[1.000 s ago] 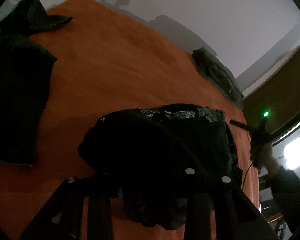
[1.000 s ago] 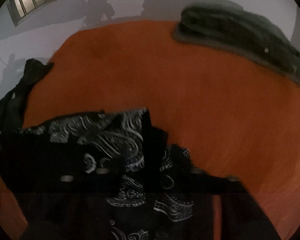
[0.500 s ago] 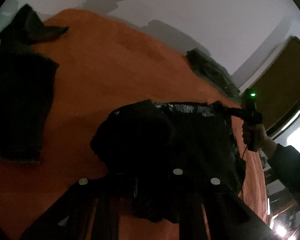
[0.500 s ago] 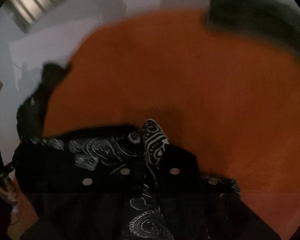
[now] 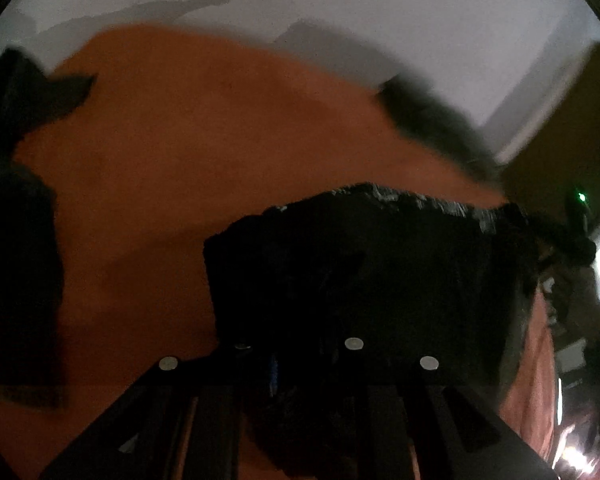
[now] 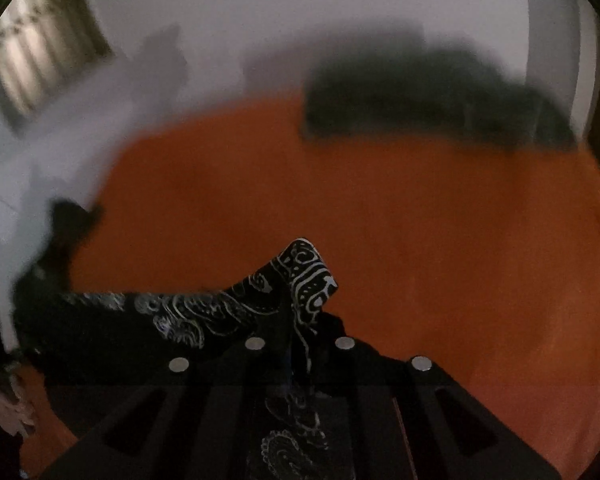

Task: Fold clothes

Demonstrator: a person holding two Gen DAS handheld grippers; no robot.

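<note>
Left wrist view: the left gripper [image 5: 296,364] sits low over the orange bed cover [image 5: 188,152]. A second ago the black patterned garment [image 5: 364,264] lay bunched as a rounded heap; now its top edge is drawn out taut toward the right gripper [image 5: 556,236], seen at the right edge. The left jaws, nearly closed half a second ago, are opening slightly. Dark cloth fills the gap between them, but the picture is too dark to confirm that the pads press on it.

Right wrist view: the right gripper [image 6: 300,344] stood about half open a second ago; it is now almost fully closed, with a corner of the black patterned garment [image 6: 304,276] pinched between the fingers [image 6: 256,344] and standing up above them. The garment hangs between the two grippers, just above the bed cover. A dark green folded pile [image 6: 440,100] lies far back.

Judgement: both corners appear taken, so the spread-and-fold step can begin; the loosening left grip risks dropping its corner.
</note>
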